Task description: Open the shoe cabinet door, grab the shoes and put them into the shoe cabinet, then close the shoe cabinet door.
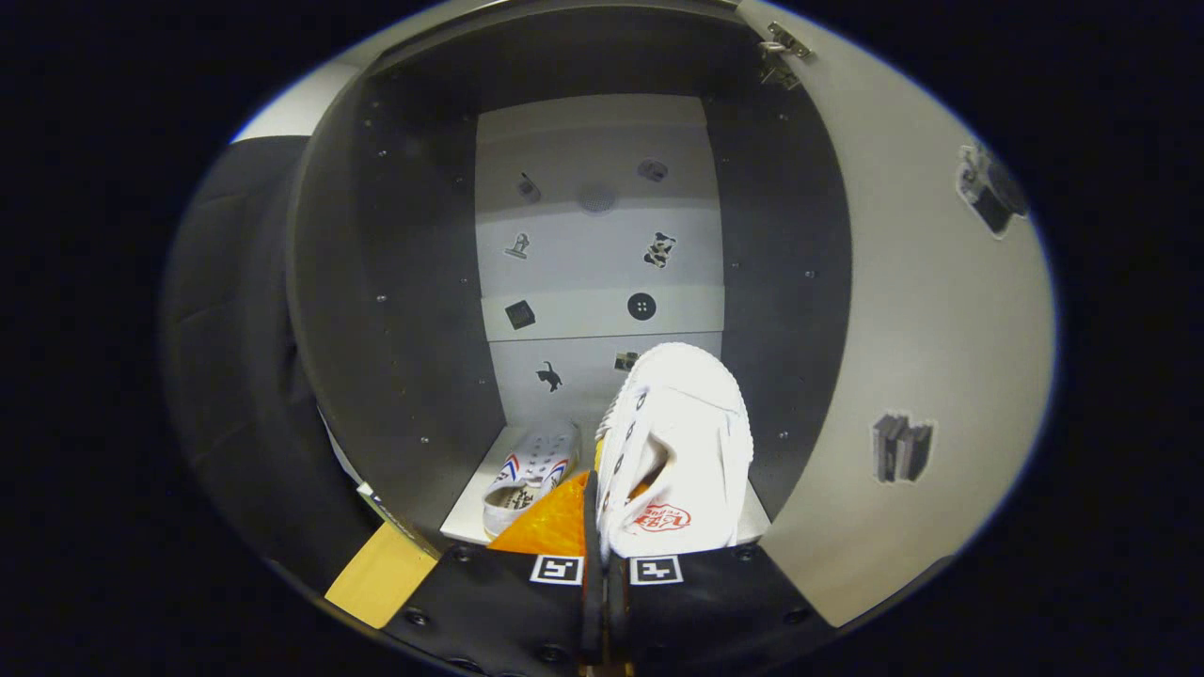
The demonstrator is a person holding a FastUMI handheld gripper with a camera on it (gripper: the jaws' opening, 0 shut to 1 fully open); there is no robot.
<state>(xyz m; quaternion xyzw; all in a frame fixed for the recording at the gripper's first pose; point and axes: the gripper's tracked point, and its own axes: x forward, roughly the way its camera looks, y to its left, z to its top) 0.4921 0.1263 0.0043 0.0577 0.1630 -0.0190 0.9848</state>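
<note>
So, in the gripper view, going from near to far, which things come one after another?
The fingers, pressed on the held white shoe → the other white shoe on the cabinet's bottom shelf → the cabinet's back wall with stickers.

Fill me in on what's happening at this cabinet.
A person's handheld gripper is shut on a white shoe, holding it at the mouth of the shoe cabinet. The cabinet door stands open beside it. Another white shoe already sits on the bottom shelf, beyond the fingers.
</note>
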